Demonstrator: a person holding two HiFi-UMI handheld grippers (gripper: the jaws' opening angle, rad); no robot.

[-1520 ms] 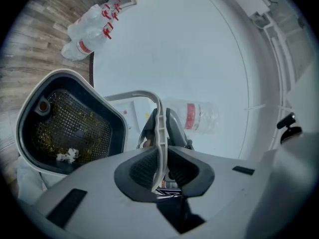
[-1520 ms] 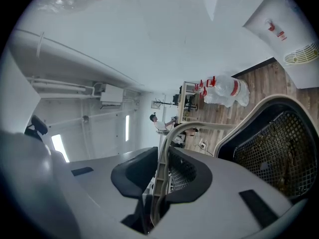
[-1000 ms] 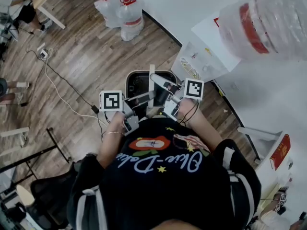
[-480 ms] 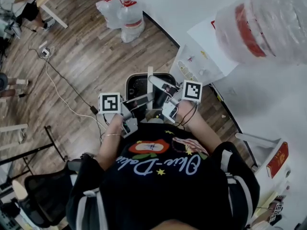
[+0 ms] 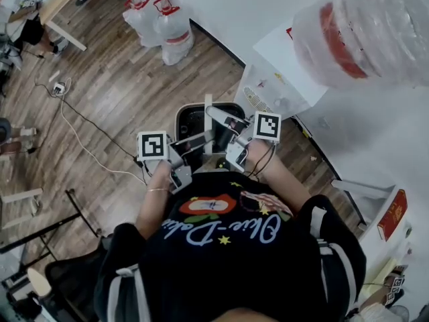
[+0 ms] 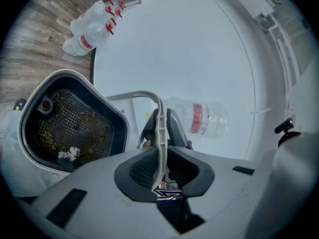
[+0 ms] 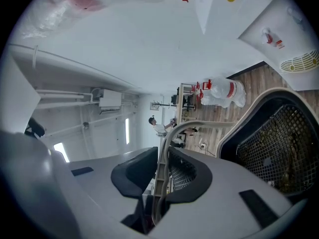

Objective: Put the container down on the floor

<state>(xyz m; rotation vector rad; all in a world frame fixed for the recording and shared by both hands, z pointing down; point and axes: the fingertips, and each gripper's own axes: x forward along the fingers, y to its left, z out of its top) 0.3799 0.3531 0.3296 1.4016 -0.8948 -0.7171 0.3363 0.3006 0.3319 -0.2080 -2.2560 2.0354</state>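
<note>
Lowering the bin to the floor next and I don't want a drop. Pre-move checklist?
1. left gripper shut on the handle: ok.
2. right gripper shut on the same handle: ok.
3. container clear of the white unit beside it: cannot tell; they look close in the head view.
4. floor directly under the container bare: cannot tell; the container hides it.
5. cable lies left of the container: ok.

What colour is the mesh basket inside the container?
Black. The mesh basket shows best in the left gripper view.
</note>
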